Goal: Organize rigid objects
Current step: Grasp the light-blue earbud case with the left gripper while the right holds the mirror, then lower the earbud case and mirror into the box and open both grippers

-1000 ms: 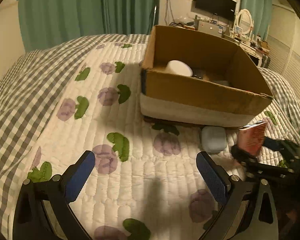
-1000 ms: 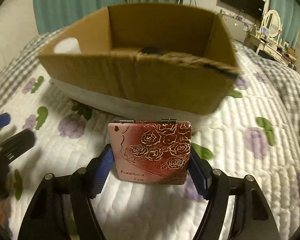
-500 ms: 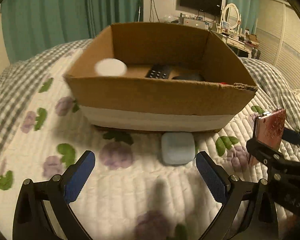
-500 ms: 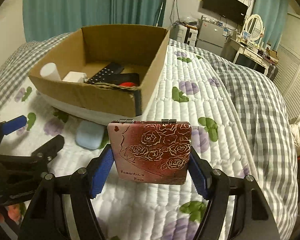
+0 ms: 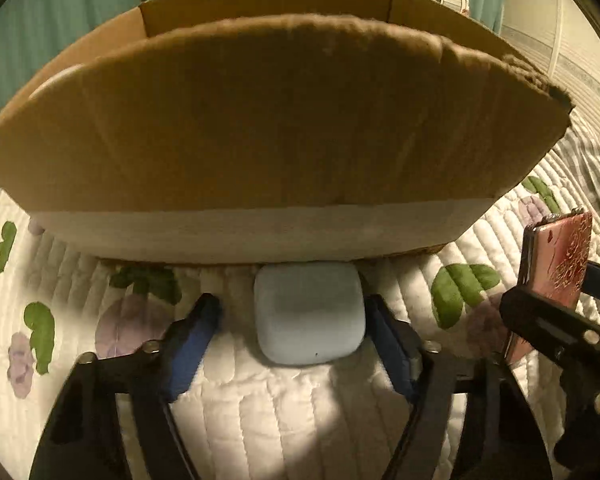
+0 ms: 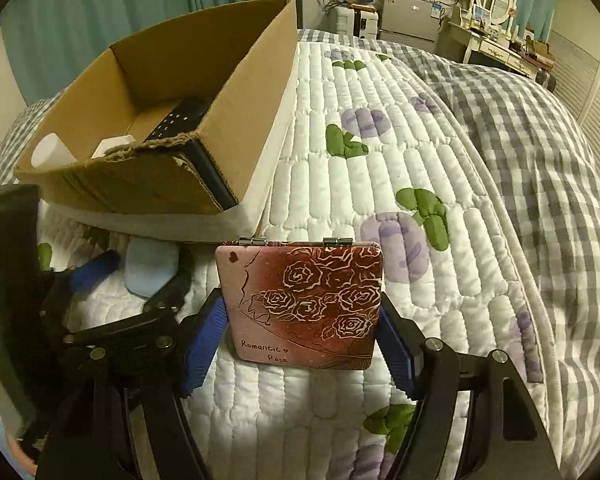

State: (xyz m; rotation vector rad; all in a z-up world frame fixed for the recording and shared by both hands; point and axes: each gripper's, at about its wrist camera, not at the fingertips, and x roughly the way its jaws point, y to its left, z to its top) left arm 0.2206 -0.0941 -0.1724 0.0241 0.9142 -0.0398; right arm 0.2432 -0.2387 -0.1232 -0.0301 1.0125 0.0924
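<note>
The left gripper (image 5: 290,336) has just been closing around the pale blue case (image 5: 310,312). Its right pad sits at the case's edge, but the left pad (image 5: 192,340) stands clear of it with bare quilt between, so nothing is gripped yet. The case lies on the quilted bedspread (image 5: 260,420), its far edge touching the foot of the cardboard box (image 5: 260,120).

To do this step well, I would shift the gripper slightly toward the case so that it sits centred, then close until both pads press its sides. It should then lift straight up, clear of the box wall. The rounded, smooth shell may slip if pinched near its top.

The right gripper (image 6: 300,340) is clenched on the rose-patterned compact mirror (image 6: 300,304), held upright just beside the box's corner (image 6: 204,168).
</note>
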